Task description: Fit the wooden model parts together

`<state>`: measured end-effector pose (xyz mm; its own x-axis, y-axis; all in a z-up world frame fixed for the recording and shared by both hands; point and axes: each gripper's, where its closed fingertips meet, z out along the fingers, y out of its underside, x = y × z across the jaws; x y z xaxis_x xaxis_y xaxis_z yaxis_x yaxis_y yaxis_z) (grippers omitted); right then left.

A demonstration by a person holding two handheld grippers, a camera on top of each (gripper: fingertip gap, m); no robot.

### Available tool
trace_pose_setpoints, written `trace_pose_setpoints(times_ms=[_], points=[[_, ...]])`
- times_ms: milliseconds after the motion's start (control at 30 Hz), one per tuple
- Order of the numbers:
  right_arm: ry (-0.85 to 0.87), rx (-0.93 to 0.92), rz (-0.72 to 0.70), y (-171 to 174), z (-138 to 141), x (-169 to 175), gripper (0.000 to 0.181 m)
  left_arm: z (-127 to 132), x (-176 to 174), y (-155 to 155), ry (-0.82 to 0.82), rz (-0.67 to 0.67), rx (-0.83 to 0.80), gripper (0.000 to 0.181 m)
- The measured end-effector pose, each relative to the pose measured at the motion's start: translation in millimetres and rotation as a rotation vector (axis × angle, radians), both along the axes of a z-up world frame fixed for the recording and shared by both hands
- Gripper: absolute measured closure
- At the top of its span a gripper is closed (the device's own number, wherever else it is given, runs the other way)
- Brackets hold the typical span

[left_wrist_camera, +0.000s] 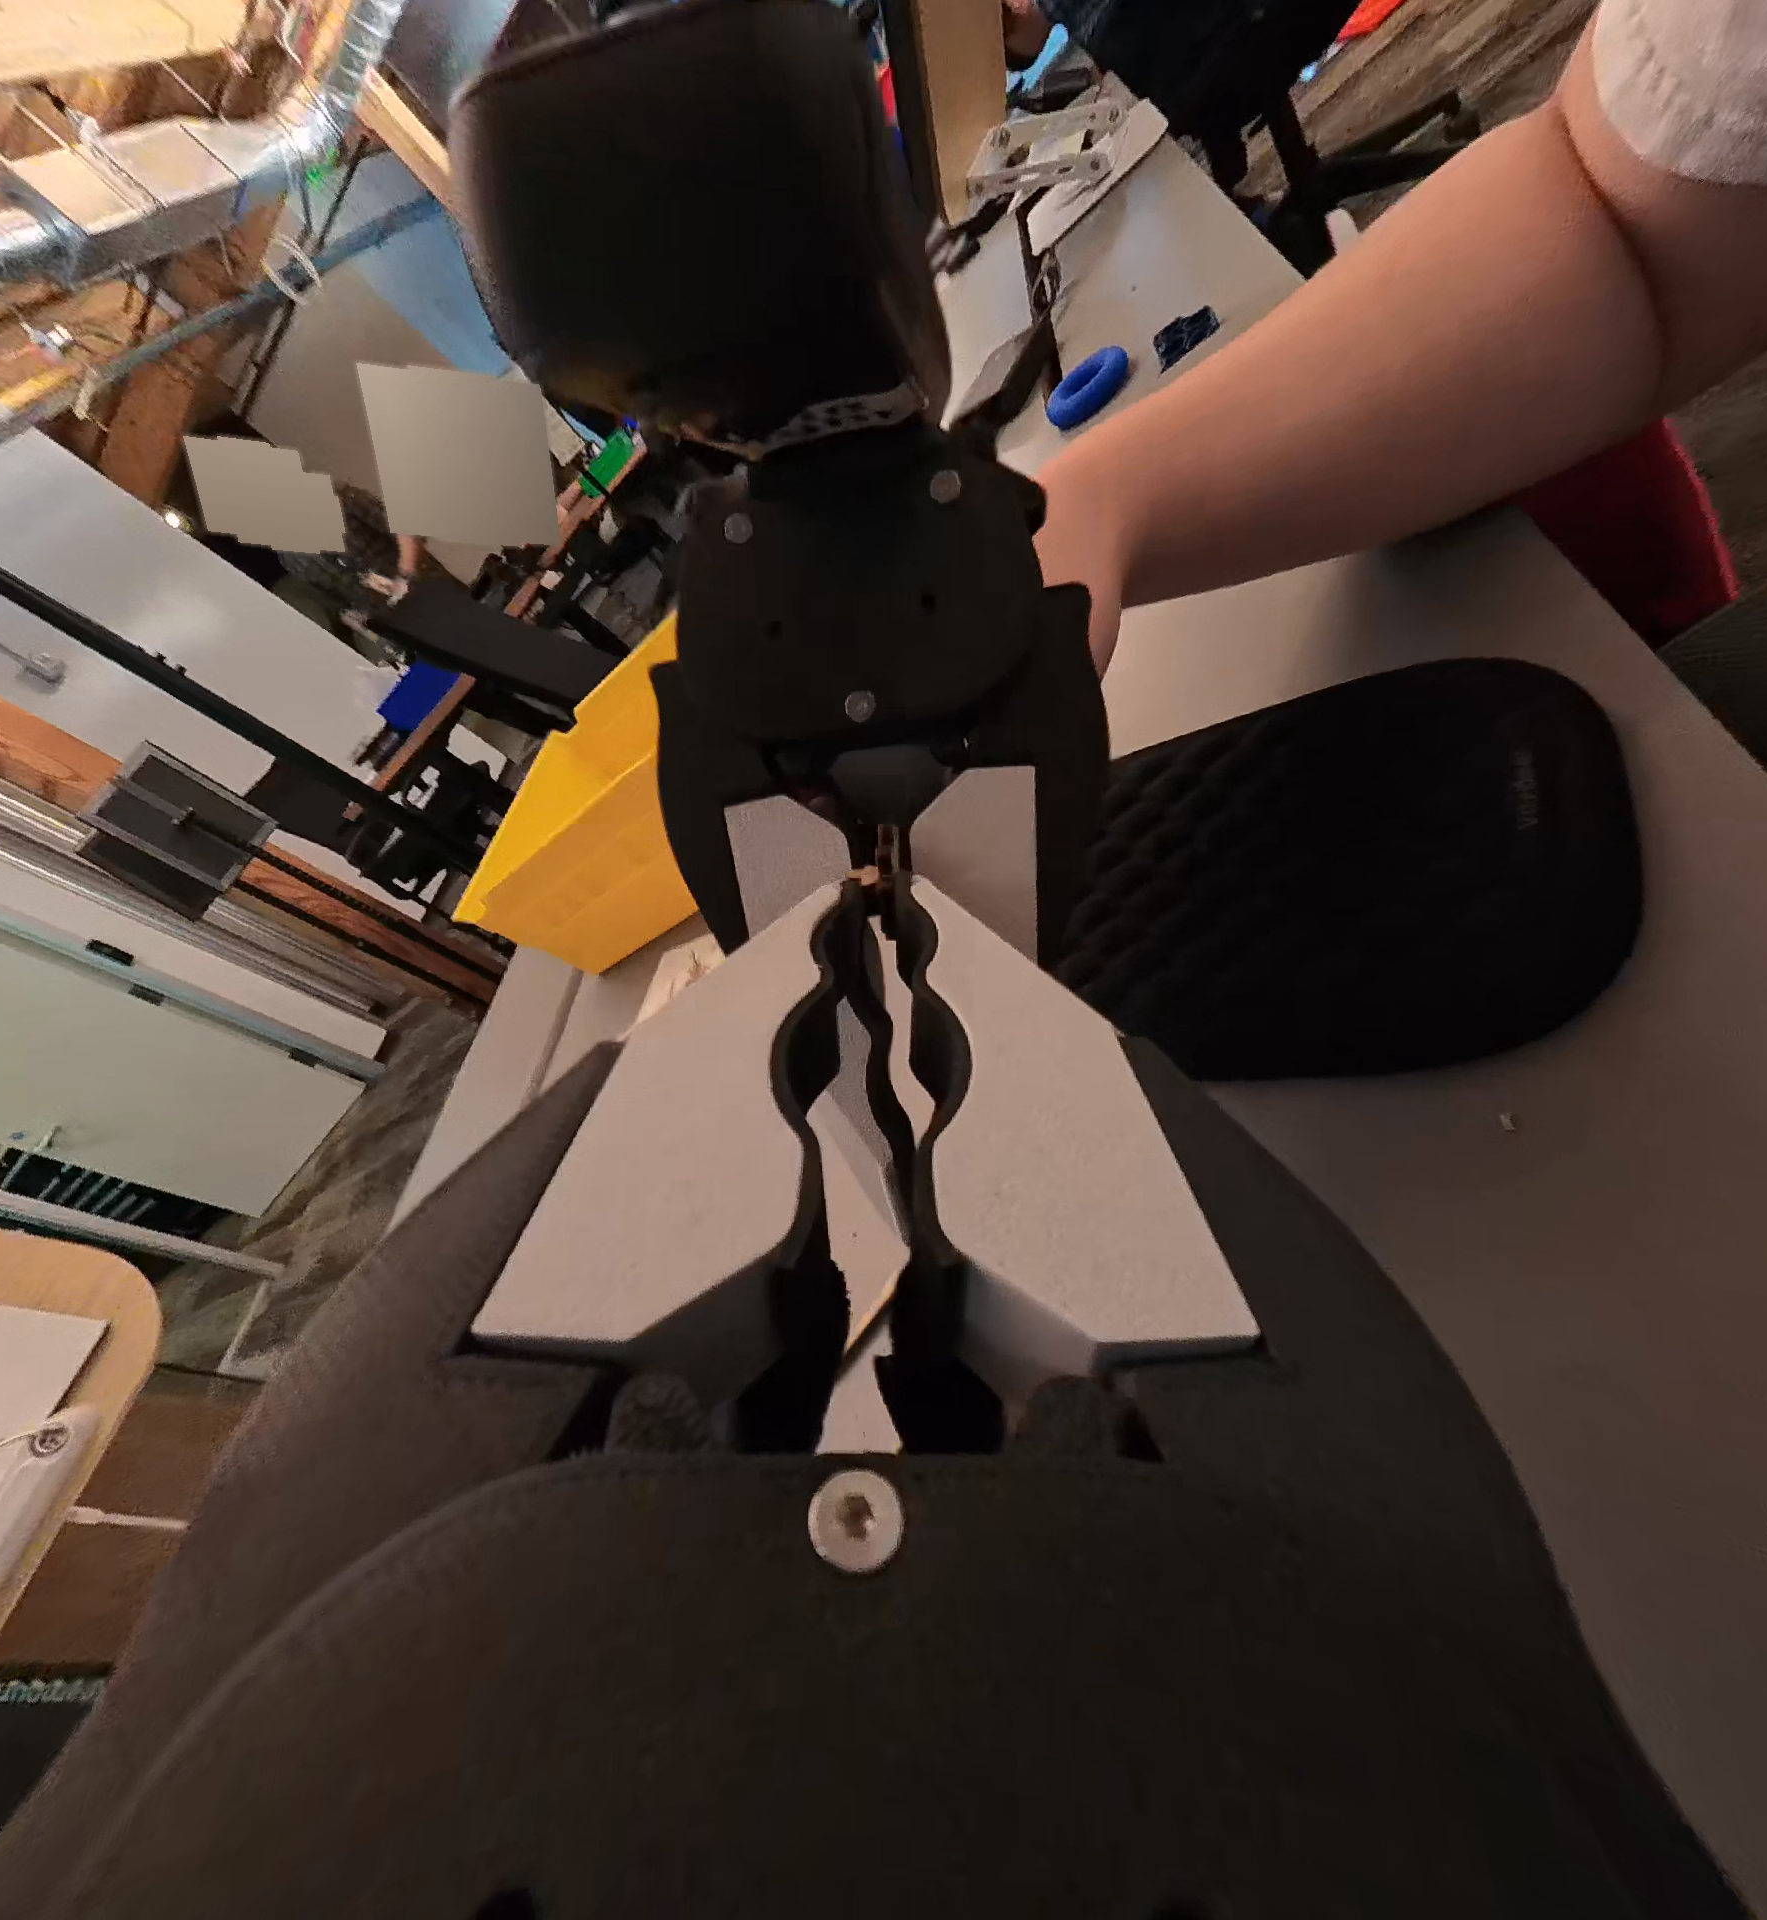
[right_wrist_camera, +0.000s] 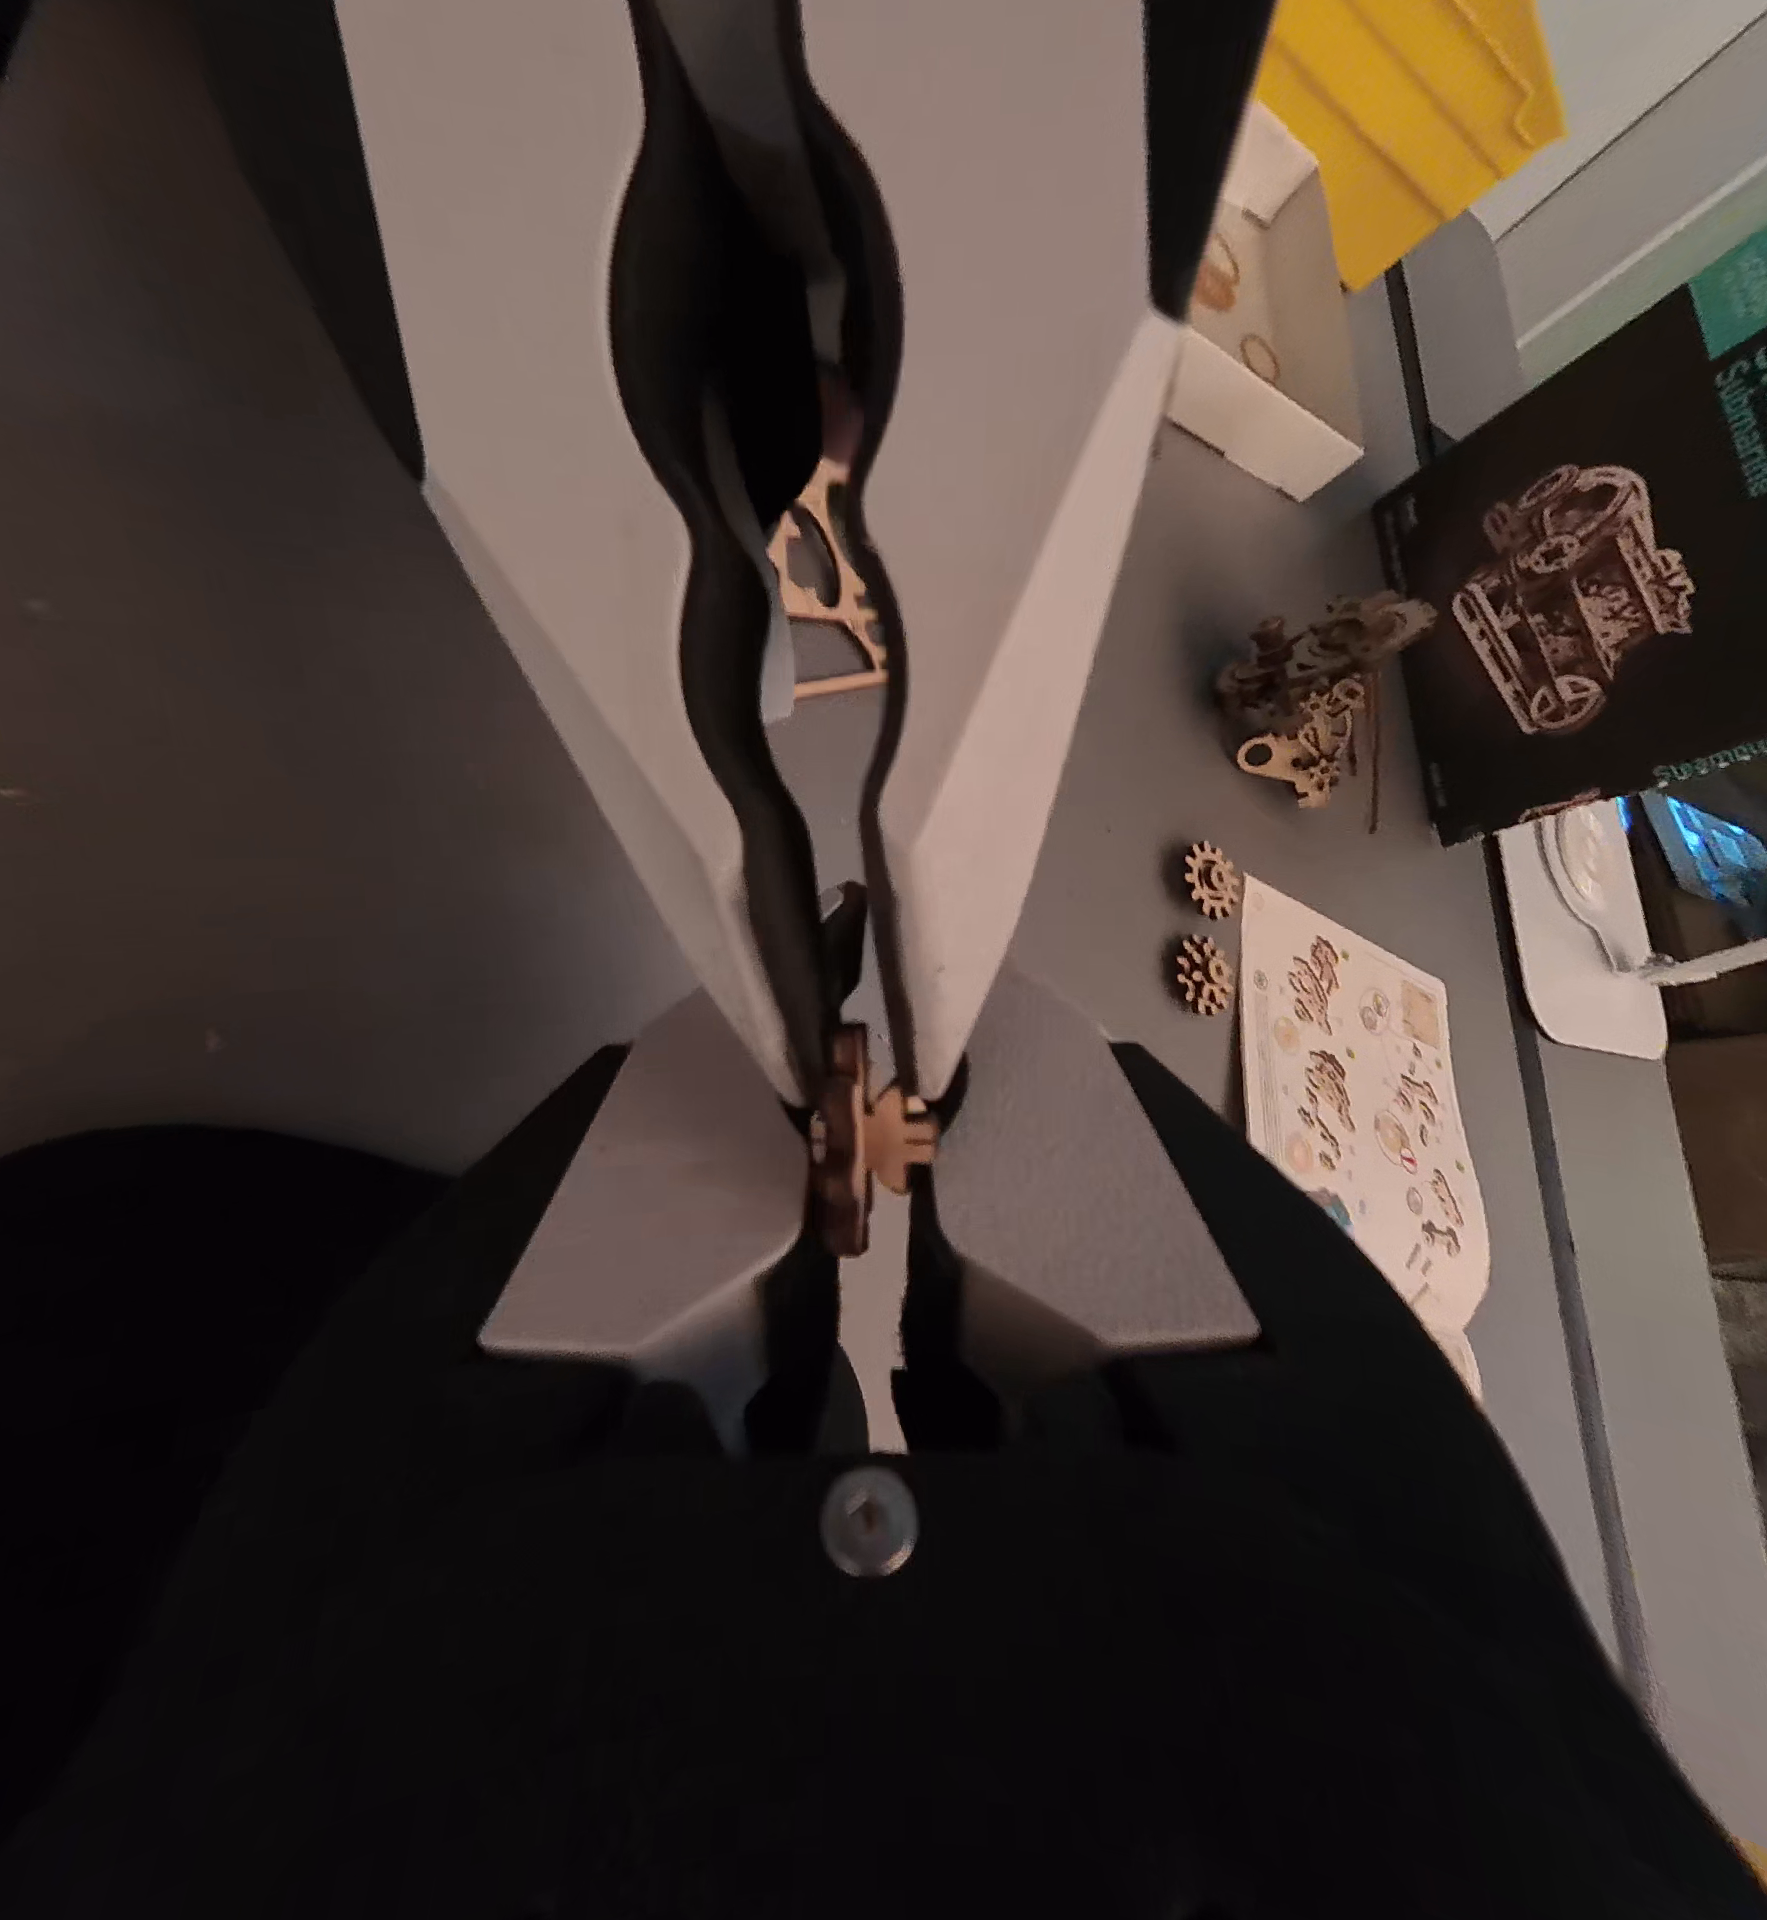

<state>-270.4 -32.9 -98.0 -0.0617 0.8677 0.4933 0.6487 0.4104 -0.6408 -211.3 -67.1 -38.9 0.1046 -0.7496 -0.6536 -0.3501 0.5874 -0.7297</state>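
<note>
I have both grippers tip to tip above the grey table (right_wrist_camera: 1118, 644), so the two parts meet in the air where each wrist camera can see the joint

Left gripper (left_wrist_camera: 874, 894): white fingers nearly together, pinching a small pale wooden piece (left_wrist_camera: 866, 879) at the tips. Right gripper (right_wrist_camera: 863, 1117): clamped on a dark flat wooden gear-like part (right_wrist_camera: 843, 1143), edge-on, with a pale lobed wooden part (right_wrist_camera: 900, 1132) touching its right face

Judgement: mating step in progress; whether it is seated, I cannot tell

On the table to the right: a part-built wooden assembly (right_wrist_camera: 1294, 686), two loose wooden gears (right_wrist_camera: 1206, 925), a printed instruction sheet (right_wrist_camera: 1367, 1101) and the black kit box (right_wrist_camera: 1627, 582), kept near for reference
</note>
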Motion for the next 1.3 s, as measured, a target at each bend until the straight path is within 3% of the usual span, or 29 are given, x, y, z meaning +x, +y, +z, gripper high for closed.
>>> trace_pose_setpoints(times_ms=[200, 433, 833, 1300], points=[[-0.086, 0.029, 0.006, 2.0, -13.9, 4.9, 0.171, -10.6, -0.8, 2.3, 0.056, 0.005, -0.113, 0.176], [-0.126, 0.018, -0.017, 4.8, -21.0, 8.5, 0.181, -16.0, -1.4, 3.9, 0.072, -0.002, -0.147, 0.176], [-0.122, -0.18, -0.019, -5.3, -31.8, 5.0, 0.181, -20.5, -2.7, 5.7, 0.074, -0.018, -0.274, 0.176], [-0.155, 0.1, -0.08, 12.9, -21.9, 6.0, 0.181, -17.5, -6.8, 2.8, 0.09, -0.037, -0.134, 0.176]])
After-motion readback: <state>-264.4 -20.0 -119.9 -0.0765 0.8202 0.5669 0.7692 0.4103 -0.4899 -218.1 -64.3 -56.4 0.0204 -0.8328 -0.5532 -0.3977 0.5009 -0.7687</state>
